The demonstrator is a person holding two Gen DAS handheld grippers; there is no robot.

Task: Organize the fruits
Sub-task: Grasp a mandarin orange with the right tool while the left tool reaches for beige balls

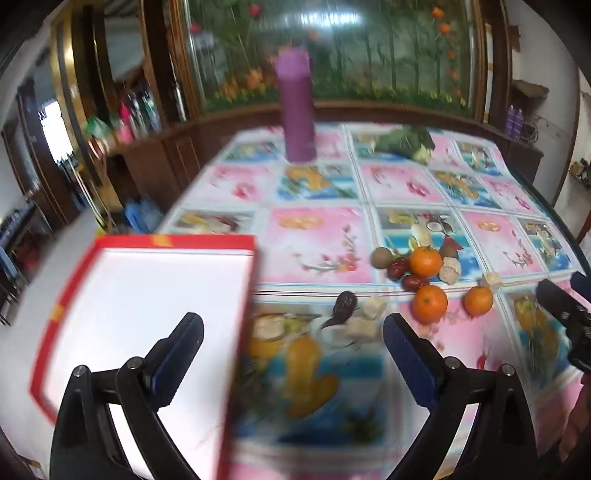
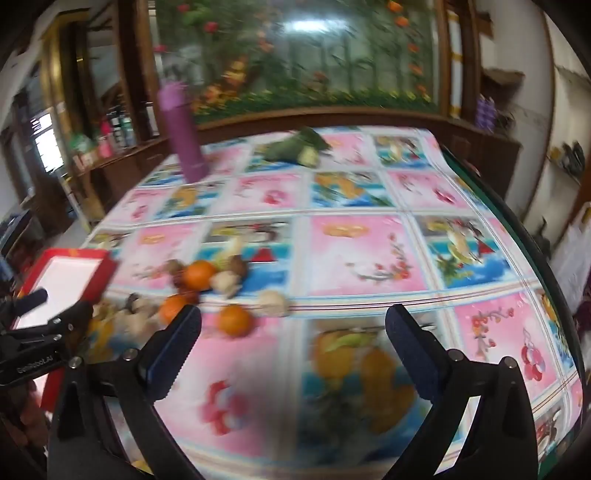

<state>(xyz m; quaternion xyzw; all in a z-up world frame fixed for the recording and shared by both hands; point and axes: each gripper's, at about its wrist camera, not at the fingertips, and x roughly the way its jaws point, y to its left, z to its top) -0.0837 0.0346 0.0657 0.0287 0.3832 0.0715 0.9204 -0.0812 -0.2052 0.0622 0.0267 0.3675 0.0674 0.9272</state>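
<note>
Both tongs, left (image 1: 293, 332) and right (image 2: 293, 325), spread empty; three oranges (image 1: 426, 261) beyond.

A: Bright, even room light; a white glare patch sits on the glass panel (image 1: 325, 18) at the far wall, and a window (image 1: 55, 125) glows far left.

B: Motion blur smears both views, worst on the near tablecloth (image 2: 332, 369). The white box interior (image 1: 147, 314) is blown out. Fisheye bending curves the edges, with dark corners.
</note>
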